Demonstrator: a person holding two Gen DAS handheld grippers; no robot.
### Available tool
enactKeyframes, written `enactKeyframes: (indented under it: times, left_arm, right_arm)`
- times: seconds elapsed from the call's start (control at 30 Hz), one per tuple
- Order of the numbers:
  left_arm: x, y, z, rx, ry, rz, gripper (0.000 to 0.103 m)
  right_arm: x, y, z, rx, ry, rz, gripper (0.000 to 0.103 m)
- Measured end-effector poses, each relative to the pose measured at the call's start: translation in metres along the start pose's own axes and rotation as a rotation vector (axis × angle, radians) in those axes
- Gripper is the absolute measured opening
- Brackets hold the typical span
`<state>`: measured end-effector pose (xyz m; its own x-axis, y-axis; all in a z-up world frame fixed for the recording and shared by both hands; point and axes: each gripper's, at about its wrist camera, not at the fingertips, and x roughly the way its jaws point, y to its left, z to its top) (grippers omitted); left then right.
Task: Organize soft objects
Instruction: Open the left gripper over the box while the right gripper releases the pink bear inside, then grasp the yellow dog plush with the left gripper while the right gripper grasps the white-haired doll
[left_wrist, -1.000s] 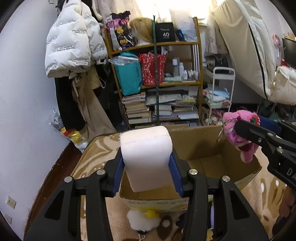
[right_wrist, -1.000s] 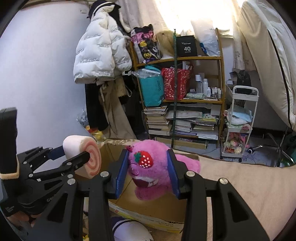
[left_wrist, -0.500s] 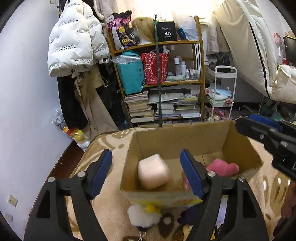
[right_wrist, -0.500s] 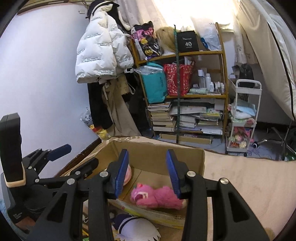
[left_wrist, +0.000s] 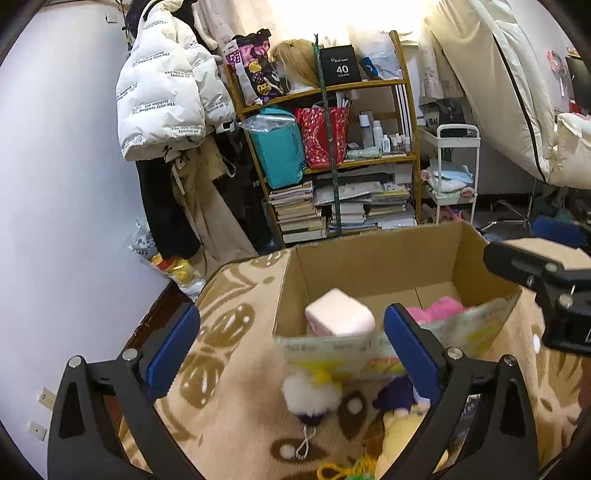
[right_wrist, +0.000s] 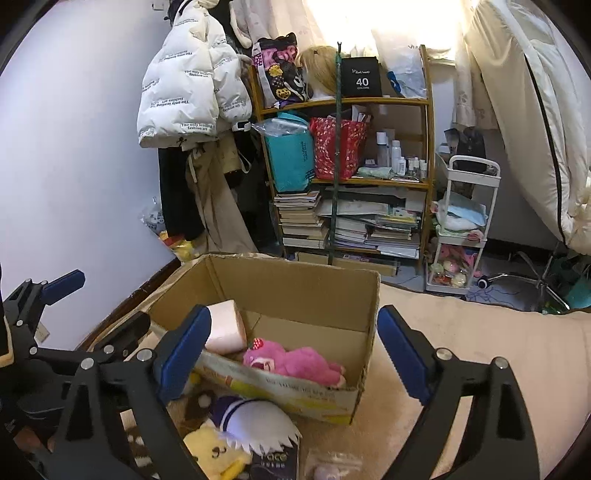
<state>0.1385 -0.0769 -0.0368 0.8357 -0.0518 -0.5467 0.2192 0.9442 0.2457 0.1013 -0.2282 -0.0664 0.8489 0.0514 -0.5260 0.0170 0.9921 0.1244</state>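
Note:
An open cardboard box (left_wrist: 373, 254) (right_wrist: 295, 291) stands on the patterned blanket. Inside lie a pale pink roll-cake plush (left_wrist: 339, 313) (right_wrist: 226, 325) and a pink bear plush (right_wrist: 293, 363), which also shows in the left wrist view (left_wrist: 439, 309). My left gripper (left_wrist: 291, 339) is open and empty, above the box's near edge. My right gripper (right_wrist: 293, 350) is open and empty, above the box. In front of the box lie a white pompom keychain (left_wrist: 312, 393), a white-and-purple plush (right_wrist: 255, 421) and a yellow plush (right_wrist: 214, 454).
A cluttered bookshelf (left_wrist: 332, 155) stands behind the box, with a white trolley (right_wrist: 463, 229) to its right. Coats (left_wrist: 170, 103) hang on the left wall. A mattress (left_wrist: 498, 85) leans at the right. A dark packet (right_wrist: 275, 461) and a small plastic bag (right_wrist: 332, 465) lie on the blanket.
Both grippers opened and dropped their plushes into the box: the left the roll-cake, the right the pink bear. Both then drew back and opened wider.

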Motion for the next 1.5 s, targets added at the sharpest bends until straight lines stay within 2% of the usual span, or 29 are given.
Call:
enactKeyframes:
  times: [0.1, 0.3, 0.43, 0.67, 1.03, 1.5]
  left_arm:
    - [-0.008, 0.003, -0.006, -0.007, 0.037, -0.013, 0.099]
    - [-0.031, 0.006, -0.013, -0.004, 0.063, -0.013, 0.099]
    - [-0.04, 0.008, -0.02, -0.012, 0.102, -0.048, 0.099]
    - [-0.052, 0.008, -0.036, -0.008, 0.148, -0.061, 0.099]
    - [-0.042, -0.004, -0.053, -0.006, 0.223, -0.115, 0.099]
    - [-0.013, -0.018, -0.059, 0.016, 0.265, -0.152, 0.099]
  right_arm:
    - [-0.011, 0.001, -0.004, 0.011, -0.005, -0.006, 0.103]
    - [-0.032, 0.008, -0.01, 0.002, 0.001, -0.032, 0.103]
    - [-0.041, 0.011, -0.017, 0.012, 0.025, -0.036, 0.103]
    - [-0.052, 0.016, -0.028, 0.01, 0.056, -0.044, 0.103]
    - [-0.04, 0.015, -0.037, 0.012, 0.104, -0.048, 0.103]
    - [-0.001, 0.004, -0.051, 0.055, 0.207, -0.037, 0.103]
